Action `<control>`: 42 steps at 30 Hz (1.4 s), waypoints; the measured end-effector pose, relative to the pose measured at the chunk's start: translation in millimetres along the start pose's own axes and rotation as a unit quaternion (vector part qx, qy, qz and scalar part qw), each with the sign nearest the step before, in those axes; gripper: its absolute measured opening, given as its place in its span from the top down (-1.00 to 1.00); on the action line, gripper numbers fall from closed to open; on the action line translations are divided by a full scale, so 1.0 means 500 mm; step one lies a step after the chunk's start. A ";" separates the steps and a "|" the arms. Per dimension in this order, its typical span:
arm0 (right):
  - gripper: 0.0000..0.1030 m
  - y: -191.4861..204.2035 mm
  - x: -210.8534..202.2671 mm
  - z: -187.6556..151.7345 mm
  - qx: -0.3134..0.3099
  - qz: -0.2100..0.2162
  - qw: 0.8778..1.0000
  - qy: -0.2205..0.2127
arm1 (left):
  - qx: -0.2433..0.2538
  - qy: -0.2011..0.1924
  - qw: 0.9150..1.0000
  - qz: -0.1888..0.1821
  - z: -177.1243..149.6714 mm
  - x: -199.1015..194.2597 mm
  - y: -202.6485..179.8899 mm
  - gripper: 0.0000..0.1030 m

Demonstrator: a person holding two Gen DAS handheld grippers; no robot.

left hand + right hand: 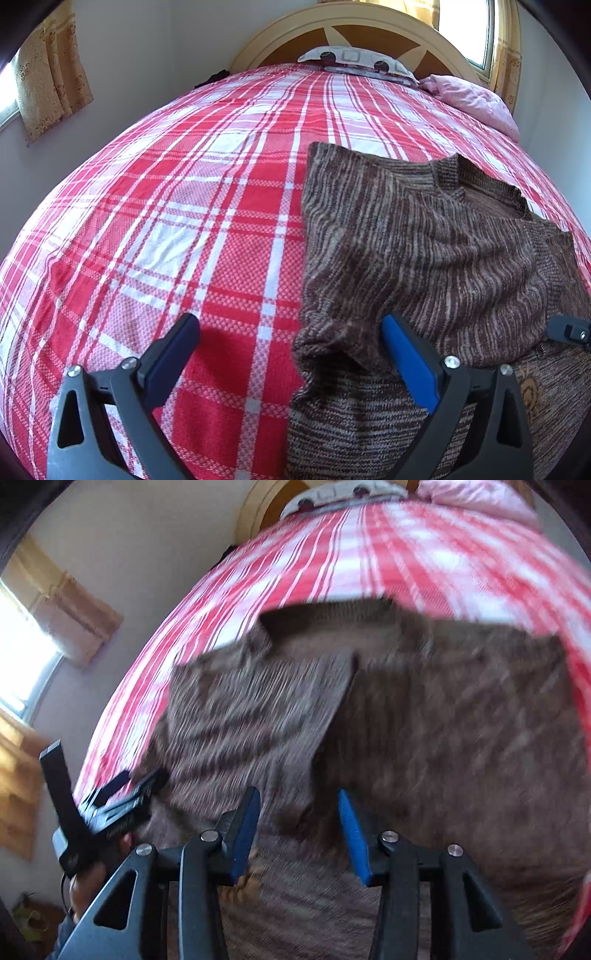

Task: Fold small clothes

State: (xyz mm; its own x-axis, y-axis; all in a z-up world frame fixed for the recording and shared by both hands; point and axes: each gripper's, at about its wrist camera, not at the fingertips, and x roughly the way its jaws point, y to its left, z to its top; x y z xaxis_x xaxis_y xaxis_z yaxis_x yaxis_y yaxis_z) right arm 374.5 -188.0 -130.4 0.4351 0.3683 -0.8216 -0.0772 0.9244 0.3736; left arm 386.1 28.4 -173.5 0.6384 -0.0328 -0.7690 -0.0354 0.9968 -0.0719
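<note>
A brown striped knit sweater [424, 251] lies on the red and white plaid bedspread [184, 206], its left side folded over the middle. My left gripper [291, 325] is open and empty at the sweater's near left edge; one fingertip is over the bedspread, the other over the knit. In the blurred right wrist view the sweater [424, 720] fills the middle, with the folded flap's edge running down the centre. My right gripper [299, 797] is open and empty just above the sweater's near part. The left gripper [122, 794] shows at the left there.
A patterned pillow [354, 59] and a pink pillow [476, 99] lie at the curved wooden headboard [332, 26]. White walls flank the bed, with curtained windows [48, 77] on the left and at the back right. A wooden surface [18, 775] stands at the left.
</note>
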 end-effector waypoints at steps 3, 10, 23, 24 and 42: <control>0.83 0.031 -0.006 -0.011 -0.036 -0.016 0.999 -0.016 | -0.007 -0.004 1.000 -0.012 -0.001 -0.003 0.006 -0.97; 0.87 0.068 -0.052 -0.032 -0.092 -0.071 0.992 -0.048 | -0.032 -0.013 0.999 -0.035 -0.002 -0.010 0.025 -0.99; 0.32 0.072 -0.074 -0.048 -0.132 -0.118 0.980 -0.094 | -0.030 0.002 0.999 0.037 -0.008 -0.004 0.025 -1.00; 0.21 0.085 -0.075 -0.045 -0.141 -0.111 0.979 -0.101 | -0.031 0.003 0.999 0.037 -0.010 -0.004 0.027 -1.00; 0.15 0.028 -0.086 -0.105 -0.129 -0.074 0.987 -0.063 | -0.057 -0.015 0.998 -0.020 -0.038 -0.077 0.067 -1.00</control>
State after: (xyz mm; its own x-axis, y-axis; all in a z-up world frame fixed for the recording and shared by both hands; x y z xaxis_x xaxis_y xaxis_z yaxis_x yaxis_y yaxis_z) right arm 307.5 -185.5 -112.7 0.5647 0.2275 -0.7933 -0.2232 0.9675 0.1186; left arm 345.8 61.5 -158.3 0.6633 -0.0695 -0.7451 -0.0950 0.9798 -0.1759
